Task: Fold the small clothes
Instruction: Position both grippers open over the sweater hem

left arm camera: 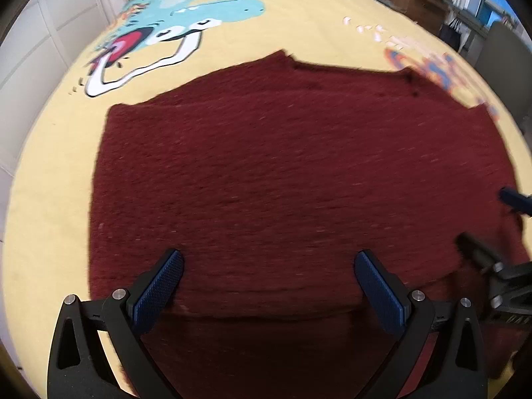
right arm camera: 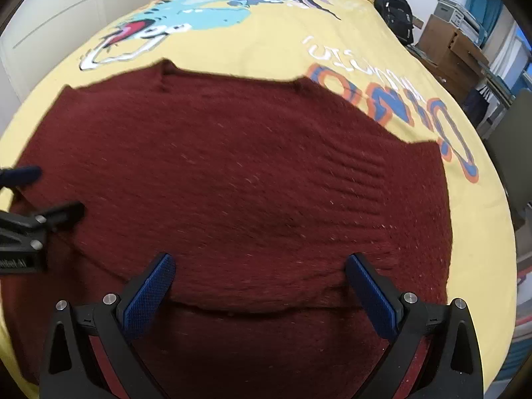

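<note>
A dark red knitted garment (left arm camera: 266,173) lies spread on the yellow bedspread (left arm camera: 316,26), with a folded edge running across just in front of the fingers. My left gripper (left arm camera: 269,259) hovers over its near part, jaws wide open, nothing between the blue pads (left arm camera: 159,286). In the right wrist view the same garment (right arm camera: 239,179) fills the middle. My right gripper (right arm camera: 259,262) stands open above the fold line, holding nothing. The right gripper (left arm camera: 502,232) shows at the edge of the left view, the left gripper (right arm camera: 36,193) at the edge of the right view.
The yellow bedspread (right arm camera: 272,43) has a cartoon dinosaur print (right arm camera: 193,10) and orange letters (right arm camera: 429,113). A black backpack (right arm camera: 397,13) and cardboard boxes (right arm camera: 449,46) stand to the right of the bed. White cupboard doors (left arm camera: 36,43) line the left.
</note>
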